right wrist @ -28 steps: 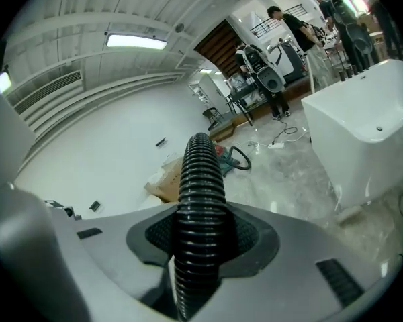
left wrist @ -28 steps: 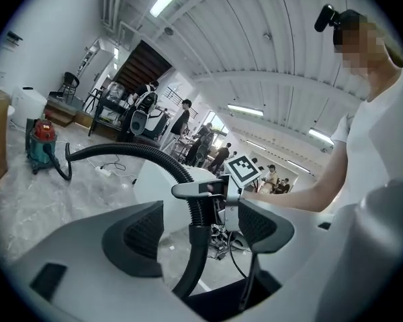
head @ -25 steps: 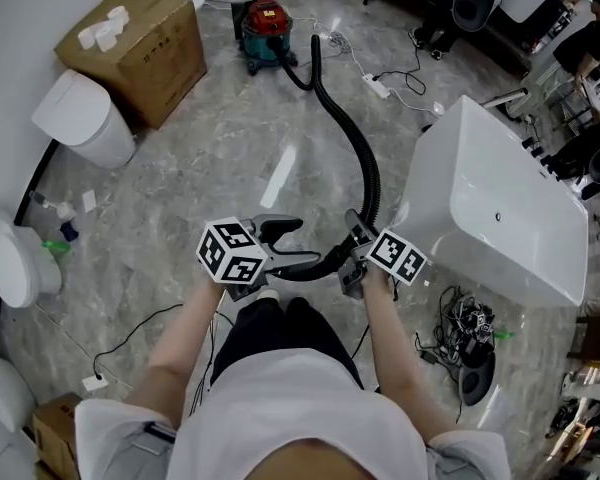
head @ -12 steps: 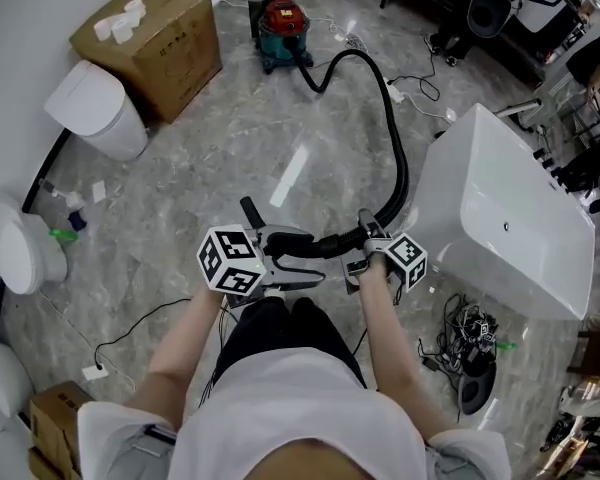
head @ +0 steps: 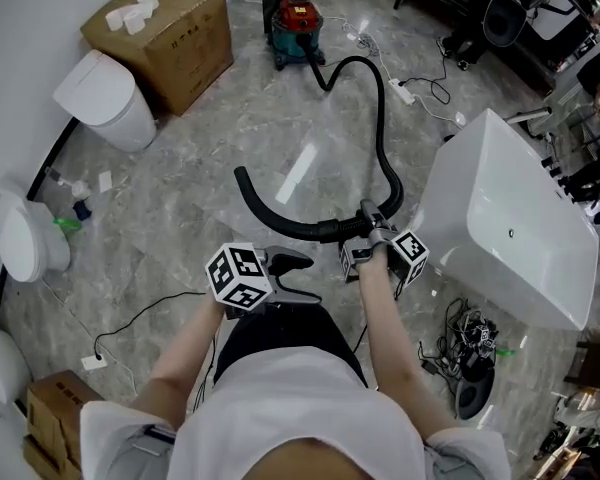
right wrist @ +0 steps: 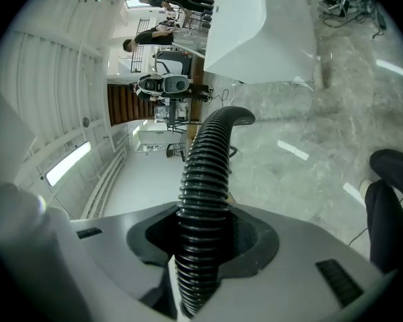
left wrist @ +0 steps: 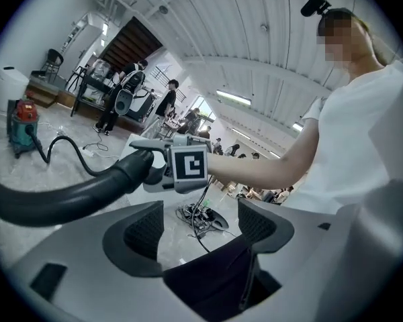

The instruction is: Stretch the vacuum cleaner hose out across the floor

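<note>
On the marble floor (head: 230, 158), beside the white tub (head: 500, 228), the black hose (head: 382, 138) arcs from the red vacuum (head: 298, 30) to the right gripper (head: 358, 238), which is clamped around it short of its curled free end. The left gripper (head: 302, 280) hangs near, jaws wide and empty.

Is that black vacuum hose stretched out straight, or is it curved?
Curved. The hose arcs out from the vacuum cleaner, bends down to the right gripper clamped on it, then hooks away leftward.
</note>
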Demonstrator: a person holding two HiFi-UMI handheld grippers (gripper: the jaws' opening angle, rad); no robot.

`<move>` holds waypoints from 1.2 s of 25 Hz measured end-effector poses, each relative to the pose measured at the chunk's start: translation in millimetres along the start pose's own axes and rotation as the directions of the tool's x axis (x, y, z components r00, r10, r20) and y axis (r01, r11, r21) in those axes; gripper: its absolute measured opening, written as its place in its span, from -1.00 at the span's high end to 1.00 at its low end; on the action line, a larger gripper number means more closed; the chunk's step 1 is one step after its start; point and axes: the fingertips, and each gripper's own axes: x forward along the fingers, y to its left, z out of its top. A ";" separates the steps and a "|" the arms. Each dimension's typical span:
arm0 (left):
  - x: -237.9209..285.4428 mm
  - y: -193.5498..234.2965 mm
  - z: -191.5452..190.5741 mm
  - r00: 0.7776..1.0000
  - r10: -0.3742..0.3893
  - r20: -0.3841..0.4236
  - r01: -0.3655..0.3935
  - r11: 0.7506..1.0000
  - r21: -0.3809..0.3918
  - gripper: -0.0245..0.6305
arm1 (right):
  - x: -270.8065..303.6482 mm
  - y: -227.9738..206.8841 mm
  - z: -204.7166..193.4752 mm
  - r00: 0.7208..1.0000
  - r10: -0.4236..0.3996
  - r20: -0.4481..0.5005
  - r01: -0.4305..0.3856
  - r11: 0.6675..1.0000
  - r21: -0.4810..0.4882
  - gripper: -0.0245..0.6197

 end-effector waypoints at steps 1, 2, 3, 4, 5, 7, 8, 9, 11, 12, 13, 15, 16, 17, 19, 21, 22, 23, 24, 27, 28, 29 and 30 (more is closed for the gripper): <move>-0.6 3.2 -3.1 1.000 0.011 0.001 -0.011 1.000 -0.012 -0.15 | 0.7 5.4 -1.5 1.000 0.012 0.003 -0.012 1.000 0.015 0.44; -2.3 7.7 -5.6 1.000 0.027 0.010 -0.027 0.999 -0.029 -0.15 | 1.5 11.2 -3.4 1.000 0.024 0.004 -0.024 0.999 0.031 0.44; -4.6 13.9 -7.3 0.998 0.053 0.027 -0.051 0.997 -0.053 -0.15 | 1.9 17.4 -5.2 0.999 0.039 0.003 -0.039 0.998 0.049 0.44; -7.5 21.9 -8.0 0.995 0.088 0.051 -0.084 0.993 -0.083 -0.15 | 1.7 24.1 -6.8 0.998 0.056 0.001 -0.056 0.996 0.064 0.44; -11.2 31.4 -7.1 0.988 0.133 0.081 -0.123 0.986 -0.116 -0.15 | 0.8 31.5 -7.9 0.997 0.073 -0.002 -0.073 0.995 0.074 0.44; -22.1 52.0 1.1 0.960 0.231 0.162 -0.199 0.961 -0.190 -0.15 | -0.6 47.1 -10.8 0.994 0.107 -0.014 -0.106 0.991 0.082 0.44; -29.6 61.7 8.7 0.937 0.277 0.213 -0.228 0.946 -0.229 -0.15 | -0.5 54.5 -13.1 0.992 0.123 -0.025 -0.120 0.989 0.085 0.44; -37.8 70.2 17.6 0.910 0.317 0.268 -0.246 0.932 -0.268 -0.15 | 0.0 61.2 -15.9 0.990 0.137 -0.037 -0.133 0.987 0.089 0.44; -52.7 81.5 35.9 0.853 0.367 0.370 -0.250 0.911 -0.328 -0.15 | 0.9 71.5 -21.5 0.985 0.163 -0.060 -0.156 0.982 0.108 0.44; -58.7 84.4 44.0 0.828 0.380 0.413 -0.244 0.907 -0.344 -0.15 | 1.2 75.2 -24.4 0.982 0.175 -0.070 -0.166 0.979 0.119 0.44; -64.1 86.3 51.2 0.806 0.388 0.447 -0.241 0.905 -0.352 -0.15 | 1.6 78.1 -27.5 0.979 0.185 -0.080 -0.174 0.976 0.130 0.44; -73.7 89.3 64.0 0.769 0.405 0.495 -0.254 0.904 -0.345 -0.15 | 3.0 81.1 -35.2 0.975 0.197 -0.099 -0.181 0.972 0.147 0.44; -77.6 90.1 69.9 0.754 0.411 0.512 -0.264 0.904 -0.337 -0.15 | 3.8 81.4 -39.6 0.974 0.198 -0.110 -0.180 0.971 0.154 0.45; -81.0 90.2 75.8 0.740 0.415 0.529 -0.271 0.904 -0.330 -0.15 | 4.7 80.9 -43.9 0.973 0.198 -0.119 -0.178 0.971 0.163 0.45; -87.1 89.5 86.2 0.706 0.418 0.571 -0.264 0.904 -0.335 -0.15 | 6.0 78.4 -50.4 0.972 0.198 -0.129 -0.172 0.967 0.189 0.45; -93.9 89.6 93.2 0.664 0.425 0.615 -0.244 0.901 -0.359 -0.15 | 6.2 74.4 -54.2 0.971 0.200 -0.129 -0.168 0.960 0.222 0.45; -97.3 90.3 95.6 0.642 0.433 0.633 -0.236 0.897 -0.374 -0.15 | 5.9 72.2 -56.1 0.971 0.201 -0.128 -0.167 0.957 0.236 0.45; -100.1 91.1 97.8 0.623 0.441 0.646 -0.231 0.893 -0.388 -0.15 | 5.2 70.2 -58.6 0.971 0.203 -0.127 -0.167 0.954 0.249 0.45; -101.7 91.6 100.2 0.607 0.447 0.657 -0.228 0.890 -0.396 -0.15 | 4.4 68.6 -61.7 0.970 0.206 -0.127 -0.168 0.951 0.261 0.45; -97.1 90.1 110.3 0.598 0.437 0.672 -0.229 0.896 -0.380 -0.15 | 4.4 65.7 -74.0 0.967 0.214 -0.135 -0.166 0.939 0.300 0.45; -95.0 90.2 113.8 0.595 0.438 0.674 -0.238 0.897 -0.372 -0.15 | 5.0 65.2 -77.2 0.967 0.215 -0.139 -0.164 0.936 0.311 0.45; -94.4 90.8 116.8 0.588 0.441 0.679 -0.247 0.896 -0.368 -0.14 | 5.5 64.7 -79.1 0.966 0.216 -0.141 -0.162 0.933 0.321 0.45; -94.3 91.0 119.2 0.583 0.439 0.683 -0.247 0.897 -0.366 -0.02 | 5.6 64.1 -79.7 0.966 0.217 -0.143 -0.160 0.930 0.330 0.45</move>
